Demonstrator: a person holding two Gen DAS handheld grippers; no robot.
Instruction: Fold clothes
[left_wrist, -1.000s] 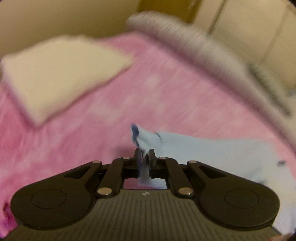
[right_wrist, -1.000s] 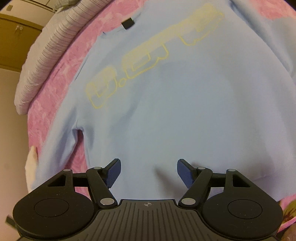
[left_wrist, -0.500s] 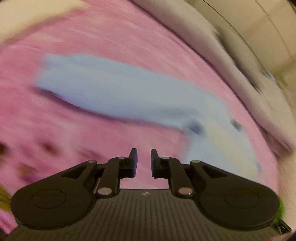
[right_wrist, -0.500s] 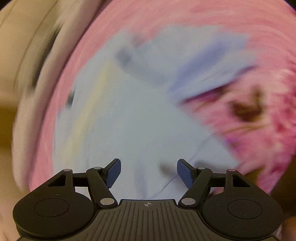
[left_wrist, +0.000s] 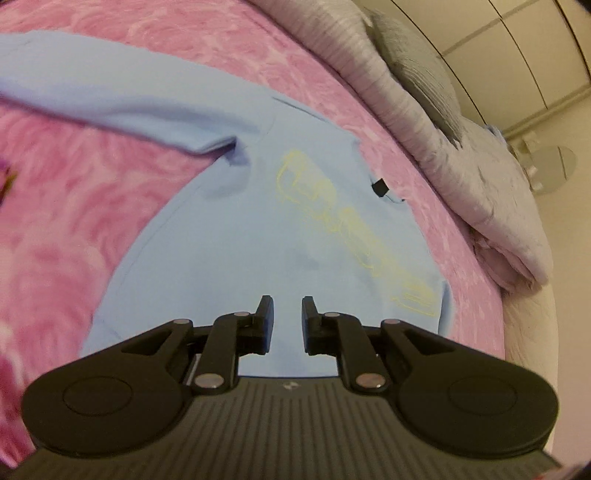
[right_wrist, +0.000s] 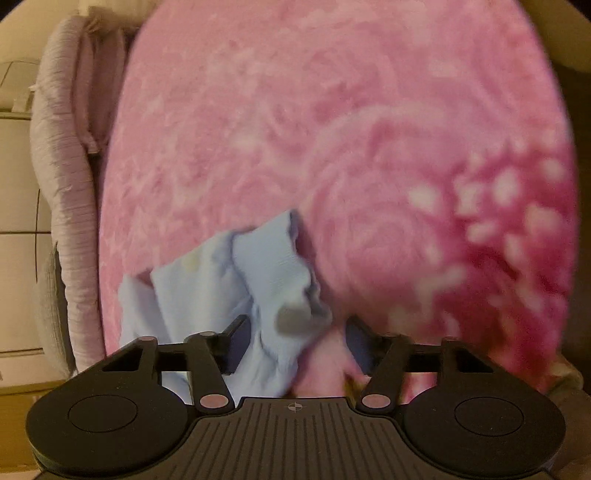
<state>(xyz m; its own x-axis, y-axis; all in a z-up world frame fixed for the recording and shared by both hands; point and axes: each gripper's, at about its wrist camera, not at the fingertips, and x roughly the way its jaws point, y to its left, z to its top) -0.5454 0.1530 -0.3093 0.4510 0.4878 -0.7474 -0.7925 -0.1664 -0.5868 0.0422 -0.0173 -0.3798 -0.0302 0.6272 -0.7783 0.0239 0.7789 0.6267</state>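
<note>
Just ahead of the left gripper (left_wrist: 287, 317), its jaws parted a little and holding nothing, the light blue sweatshirt (left_wrist: 258, 221) lies spread on the pink blanket (left_wrist: 74, 206), one sleeve (left_wrist: 110, 92) stretched away. The right gripper (right_wrist: 295, 339) gapes wide, a bunched sweatshirt end (right_wrist: 258, 280) lying loose between its fingers. Beyond sits a grey quilt (left_wrist: 461, 147).

The sweatshirt (left_wrist: 258, 221) lies flat on the bed (left_wrist: 74, 206), its sleeve (left_wrist: 110, 92) stretched left, a quilt (left_wrist: 461, 155) bunched behind.
</note>
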